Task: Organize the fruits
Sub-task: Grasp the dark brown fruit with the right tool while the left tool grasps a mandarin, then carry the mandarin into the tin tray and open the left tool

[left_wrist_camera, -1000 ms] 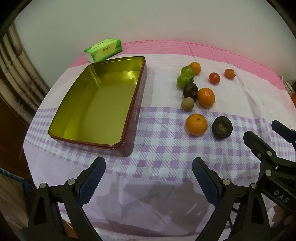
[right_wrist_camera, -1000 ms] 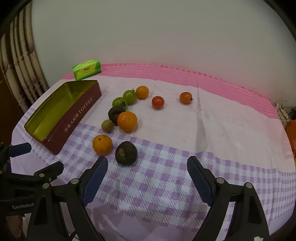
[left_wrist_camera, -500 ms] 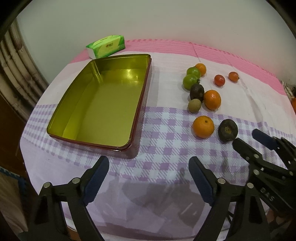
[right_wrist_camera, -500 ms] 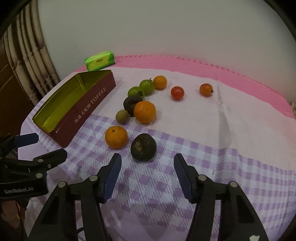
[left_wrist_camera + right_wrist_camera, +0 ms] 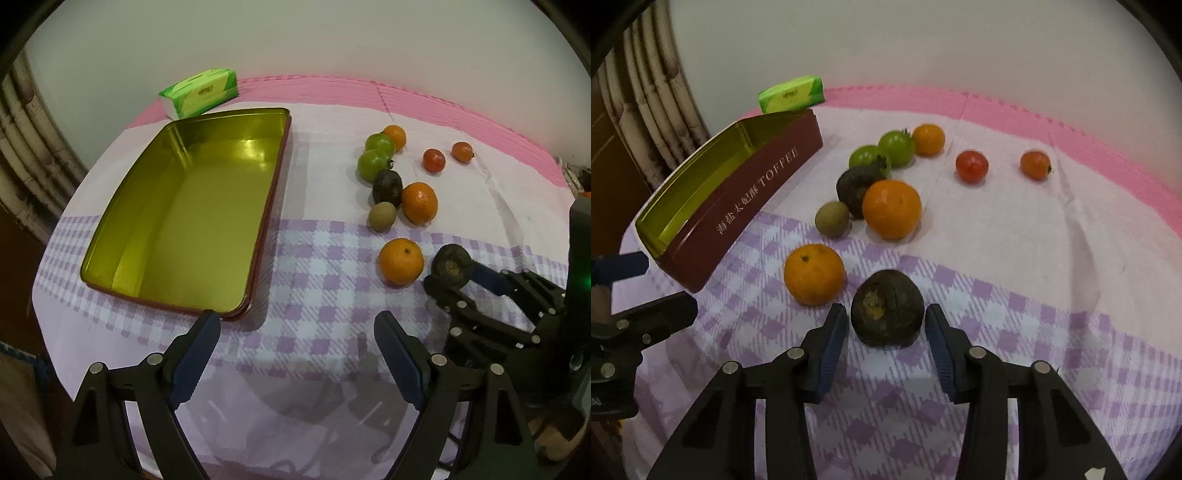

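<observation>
Several fruits lie on the checked cloth. A dark brown fruit [image 5: 885, 307] sits between the fingers of my right gripper [image 5: 886, 325], which is open around it, small gaps showing on both sides. It shows in the left wrist view [image 5: 451, 263] with the right gripper [image 5: 458, 278]. An orange [image 5: 814, 274] lies just left of it. Farther back are a second orange [image 5: 891, 208], a small kiwi-like fruit [image 5: 832, 218], another dark fruit [image 5: 854, 186], two green tomatoes [image 5: 895, 147] and red and orange tomatoes [image 5: 971, 166]. My left gripper [image 5: 295, 339] is open and empty by the tin's near corner.
An empty gold-lined toffee tin [image 5: 184, 218] with maroon walls [image 5: 746, 199] stands left of the fruit. A green tissue pack [image 5: 199, 92] lies behind it. The round table's edge curves close on the left and front. A curtain [image 5: 646, 92] hangs at the left.
My right gripper has moved forward and down and narrowed until its fingers flank the dark brown fruit. My left gripper has shifted slightly toward the tin.
</observation>
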`<state>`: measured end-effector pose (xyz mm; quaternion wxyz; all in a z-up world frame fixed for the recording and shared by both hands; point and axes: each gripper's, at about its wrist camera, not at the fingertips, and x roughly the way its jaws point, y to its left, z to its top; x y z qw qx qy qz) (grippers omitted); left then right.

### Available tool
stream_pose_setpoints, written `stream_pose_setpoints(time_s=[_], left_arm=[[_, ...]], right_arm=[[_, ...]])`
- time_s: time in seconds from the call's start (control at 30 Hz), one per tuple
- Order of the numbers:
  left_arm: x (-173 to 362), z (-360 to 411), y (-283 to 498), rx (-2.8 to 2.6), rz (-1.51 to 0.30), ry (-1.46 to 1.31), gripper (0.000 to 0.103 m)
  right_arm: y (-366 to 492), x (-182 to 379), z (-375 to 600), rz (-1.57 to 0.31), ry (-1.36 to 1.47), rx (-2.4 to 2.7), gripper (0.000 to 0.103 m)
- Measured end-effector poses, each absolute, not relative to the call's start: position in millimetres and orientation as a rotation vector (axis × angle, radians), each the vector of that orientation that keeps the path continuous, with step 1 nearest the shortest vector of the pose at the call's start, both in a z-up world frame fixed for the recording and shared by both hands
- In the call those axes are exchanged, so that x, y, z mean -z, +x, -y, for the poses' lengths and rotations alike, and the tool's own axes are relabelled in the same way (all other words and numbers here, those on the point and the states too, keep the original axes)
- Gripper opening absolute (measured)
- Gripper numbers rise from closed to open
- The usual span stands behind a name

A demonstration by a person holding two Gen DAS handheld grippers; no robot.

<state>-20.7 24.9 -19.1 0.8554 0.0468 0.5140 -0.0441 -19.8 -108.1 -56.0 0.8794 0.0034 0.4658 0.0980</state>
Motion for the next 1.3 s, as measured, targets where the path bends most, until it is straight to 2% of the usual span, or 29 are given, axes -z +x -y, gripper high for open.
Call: stream_pose_setpoints(time_s=[0.1,0.53,0.83,1.03,1.13,1.2,1.3], left_arm=[[19,-19,-17,0.094,-1.079,0.115,0.085],[18,15,-2,0.19,-1.088,0.147,0.084],[36,44,19,0.246,-1.139,0.16,0.073],[57,50,36,0.245,-1.203,0.136,0.054],[60,50,40,0.255,-1.215,0.118,0.049],[60,53,40,0.282,-1.218,0.106,0.038],[58,56,38,0.278,-1.196,0.141,0.038]], right_arm=[[-20,56,107,-0.967,-0.006,-0.201,0.035],[5,58,185,-0.911,0.031,-0.004,0.034],[19,61,217,-0.904,0.044,0.073,0.034],[19,62,219,-0.903,0.051,0.071,0.035],[18,62,221,-0.902,0.051,0.071,0.035],[19,62,219,-0.903,0.051,0.071,0.035],[19,62,219,-0.904,0.05,0.073,0.035]])
